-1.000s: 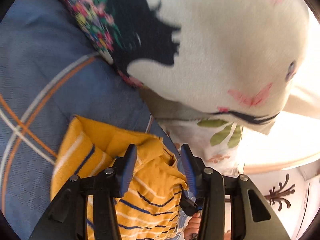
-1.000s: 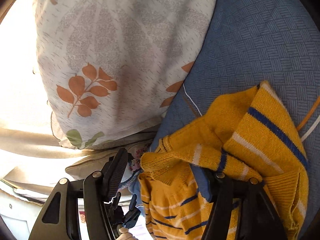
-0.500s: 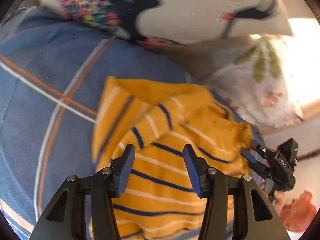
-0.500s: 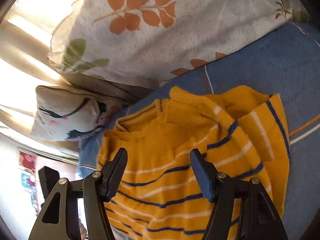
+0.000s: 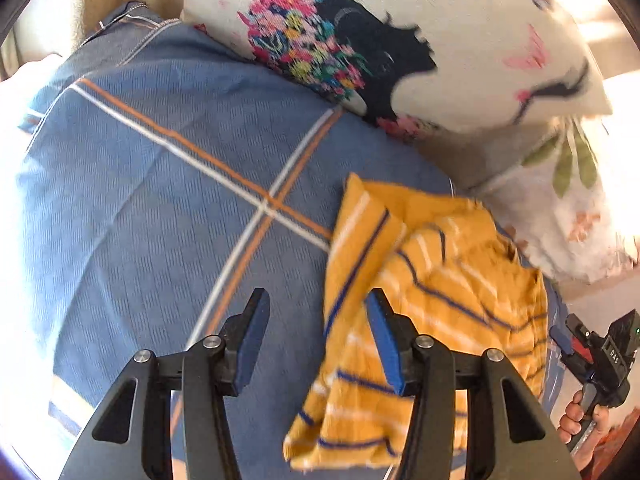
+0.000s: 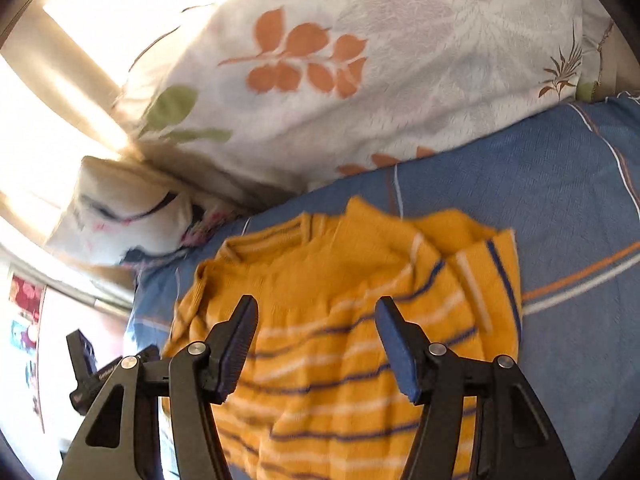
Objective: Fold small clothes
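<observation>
- Left wrist view: left gripper spread wide, nothing between the blue pads; left pad over bare bedsheet, right pad over the left edge of the yellow striped sweater.
- Same view: sweater lying crumpled on the blue bedsheet, right of the crossing orange and white lines, one banded edge folded over toward the left.
- Same view only: cushion with black hair and flower print at the top, resting on the sheet beyond the sweater; leaf-print pillow just beside the sweater's far right edge.
- Same view only: right gripper seen from outside at the lower right edge, held in a hand; jaw state not readable from this angle.
- Right wrist view: right gripper also wide apart and holding nothing, both pads above the sweater body.
- Same view only: ribbed neckline visible at the sweater's far edge, toward the pillows; a sleeve or side panel folded over on the right.
- Same view: leaf-print pillow filling the top, close behind the sweater; cushion at the left, partly under it.
- Same view: part of the left gripper's body at the lower left edge.
</observation>
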Tool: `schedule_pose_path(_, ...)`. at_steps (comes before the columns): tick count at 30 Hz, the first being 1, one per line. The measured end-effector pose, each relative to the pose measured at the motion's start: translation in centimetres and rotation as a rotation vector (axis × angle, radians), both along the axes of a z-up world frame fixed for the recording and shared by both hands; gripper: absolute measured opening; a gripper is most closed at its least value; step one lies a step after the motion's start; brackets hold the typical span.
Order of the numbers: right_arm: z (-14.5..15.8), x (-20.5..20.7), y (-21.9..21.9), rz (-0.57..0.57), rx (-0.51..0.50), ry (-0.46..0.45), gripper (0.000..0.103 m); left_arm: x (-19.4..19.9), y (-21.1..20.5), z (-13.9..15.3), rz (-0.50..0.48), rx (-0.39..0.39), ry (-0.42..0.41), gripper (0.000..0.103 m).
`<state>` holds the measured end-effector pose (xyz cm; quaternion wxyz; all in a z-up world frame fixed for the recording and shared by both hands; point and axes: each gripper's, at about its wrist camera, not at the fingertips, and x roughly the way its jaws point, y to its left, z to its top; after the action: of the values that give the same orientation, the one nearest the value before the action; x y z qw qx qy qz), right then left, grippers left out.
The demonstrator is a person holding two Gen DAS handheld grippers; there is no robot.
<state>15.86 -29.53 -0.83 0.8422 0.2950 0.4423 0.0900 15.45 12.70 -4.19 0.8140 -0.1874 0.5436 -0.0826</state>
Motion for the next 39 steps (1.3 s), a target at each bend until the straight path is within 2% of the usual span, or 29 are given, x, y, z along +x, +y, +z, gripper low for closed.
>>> schedule_pose_path(3, -0.7, -2.4, 0.9, 0.026, -0.015, 0.016, 0.066, -2.5, 0.2, -0.8, -0.019, 0.016, 0.017, 0.057)
schedule_pose_path(5, -1.5, -3.5, 1.1, 0.044, -0.007, 0.031, 0.066, -3.4, 0.2, -1.6, -0.013, 0.033, 0.031, 0.057)
schedule_pose_path(6, -1.7, -4.0, 1.4, 0.053, -0.006, 0.037, 0.066, -3.7, 0.2, -1.7, -0.019, 0.046, 0.031, 0.053)
schedule_pose_path(7, -2.1, -4.2, 1.9, 0.061, -0.006, 0.04, 0.066, -4.3, 0.3, -1.5, -0.03, 0.058, 0.025, 0.045)
schedule_pose_path(8, -2.4, -4.1, 2.8, 0.07, -0.007, 0.042, 0.066, -4.4, 0.4, -1.5, -0.041, 0.065, 0.02, 0.017)
schedule_pose_path(9, -2.4, -4.2, 3.1, 0.074, -0.007, 0.043, 0.066, -4.3, 0.6, -1.4, -0.047, 0.088, 0.029, 0.005)
schedule_pose_path(10, -2.4, -4.2, 3.5, 0.079, -0.004, 0.042, 0.066, -4.3, 0.9, -1.3, -0.039, 0.142, 0.03, 0.0)
schedule_pose_path(12, -2.7, -3.4, 5.6, 0.096, -0.004, 0.04, 0.066, -4.3, 2.0, -0.9, -0.032, 0.184, 0.008, 0.0)
schedule_pose_path(16, -1.4, -1.6, 10.1, 0.172, 0.007, 0.026, 0.066, -4.6, 4.4, -0.8, -0.04, 0.099, 0.004, 0.0)
schedule_pose_path(19, -0.6, 1.5, 14.4, 0.231, 0.027, 0.014, 0.066, -5.5, 5.1, -0.8, -0.091, -0.028, 0.003, 0.003)
schedule_pose_path(20, -0.7, 2.9, 16.1, 0.245, 0.036, 0.018, 0.066, -5.8, 5.1, -0.9, -0.118, -0.061, 0.007, 0.014)
schedule_pose_path(21, -1.1, 4.5, 17.7, 0.255, 0.048, 0.033, 0.066, -6.0, 4.8, -1.0, -0.146, -0.091, 0.002, 0.031)
schedule_pose_path(23, -2.2, 7.7, 20.9, 0.266, 0.056, 0.091, 0.066, -6.7, 4.4, -1.0, -0.17, -0.127, -0.017, 0.051)
schedule_pose_path(24, -2.7, 8.9, 22.2, 0.272, 0.043, 0.116, 0.066, -6.7, 4.2, -1.2, -0.181, -0.154, -0.021, 0.055)
schedule_pose_path(28, -4.3, 13.7, 29.2, 0.33, -0.071, 0.176, 0.069, -6.3, 2.8, -3.0, -0.198, -0.303, 0.053, 0.055)
schedule_pose_path(30, -4.8, 14.9, 32.2, 0.37, -0.151, 0.205, 0.084, -6.5, 2.2, -3.4, -0.197, -0.363, 0.068, 0.055)
schedule_pose_path(34, -4.7, 14.6, 37.1, 0.453, -0.423, 0.211, 0.087, -7.6, 1.6, -4.0, -0.214, -0.427, 0.084, 0.055)
schedule_pose_path(39, -6.4, 12.7, 41.0, 0.528, -0.735, 0.233, 0.086, -8.2, 1.5, -4.0, -0.207, -0.451, 0.081, 0.052)
